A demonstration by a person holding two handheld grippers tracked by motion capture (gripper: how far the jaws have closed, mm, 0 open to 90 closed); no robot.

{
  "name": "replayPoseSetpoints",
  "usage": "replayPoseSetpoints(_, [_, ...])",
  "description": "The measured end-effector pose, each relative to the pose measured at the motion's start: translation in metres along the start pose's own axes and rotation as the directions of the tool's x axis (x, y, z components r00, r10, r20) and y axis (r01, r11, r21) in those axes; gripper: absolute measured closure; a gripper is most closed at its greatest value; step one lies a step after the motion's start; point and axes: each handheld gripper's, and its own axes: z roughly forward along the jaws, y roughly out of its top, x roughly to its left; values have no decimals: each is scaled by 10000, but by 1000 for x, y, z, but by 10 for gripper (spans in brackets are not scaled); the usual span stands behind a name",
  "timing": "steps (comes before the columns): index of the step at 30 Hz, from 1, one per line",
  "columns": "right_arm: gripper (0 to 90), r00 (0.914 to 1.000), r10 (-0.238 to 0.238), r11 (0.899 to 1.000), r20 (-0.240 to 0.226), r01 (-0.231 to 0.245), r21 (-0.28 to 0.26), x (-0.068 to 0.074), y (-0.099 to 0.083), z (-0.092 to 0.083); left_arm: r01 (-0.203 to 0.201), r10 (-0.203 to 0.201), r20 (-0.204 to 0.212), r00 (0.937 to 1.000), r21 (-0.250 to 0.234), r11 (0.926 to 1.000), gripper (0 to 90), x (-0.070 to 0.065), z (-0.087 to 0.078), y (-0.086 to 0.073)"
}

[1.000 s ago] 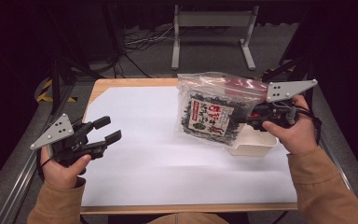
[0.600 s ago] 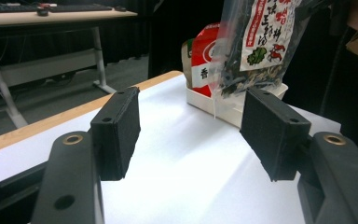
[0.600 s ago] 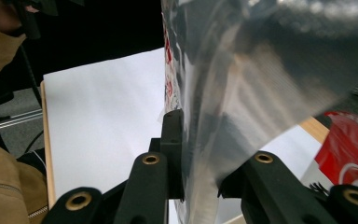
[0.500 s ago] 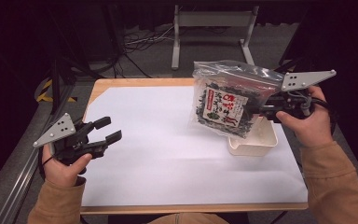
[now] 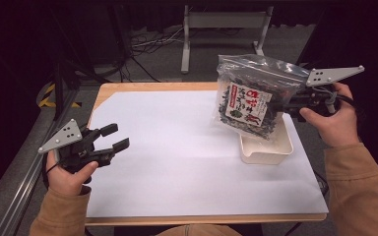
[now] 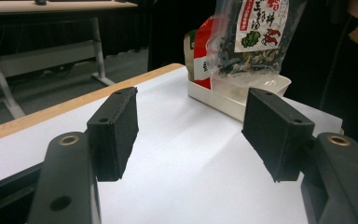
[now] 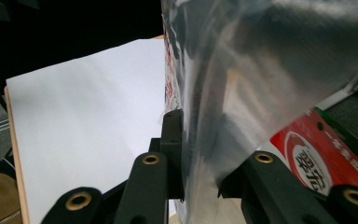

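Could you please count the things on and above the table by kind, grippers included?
Grippers: 2, the left gripper and the right gripper
Clear bags of dried food: 1, the bag
White trays: 1, the tray
Red packets: 1, the packet
Total: 5

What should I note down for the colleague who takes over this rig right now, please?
Right gripper: shut on the edge of the clear bag of dried food, holding it upright in the air above the white tray.
Left gripper: open, nothing between its jaws, above the white sheet at the table's left.
A red packet stands in the tray.
Done: bag gripped and lifted.
Left: probably setting the bag down; where it goes is not evident.
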Motion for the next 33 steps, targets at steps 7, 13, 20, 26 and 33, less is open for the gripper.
replayPoseSetpoints(7, [761,9991,244,9996,344,-250,152,-11,-5,-2,16,-16,7,10000,103,9999,361,1,2,-2])
replayPoseSetpoints(13, [761,9965,416,9984,730,-442,350,-20,-11,-4,67,-67,-5,10000,162,9998,360,2,3,-3])
replayPoseSetpoints(20, [761,9913,612,9966,1165,-672,484,-25,-17,-8,82,-82,-10,10000,211,9997,360,3,4,-4])
replayPoseSetpoints(26, [761,9835,875,9937,1581,-974,559,-29,-23,-10,41,-37,-151,9999,292,9996,332,4,4,-5])
replayPoseSetpoints(33, [761,9660,1591,9828,2037,-1745,600,-35,-33,-11,-8,16,-389,9992,212,9998,291,4,4,-5])
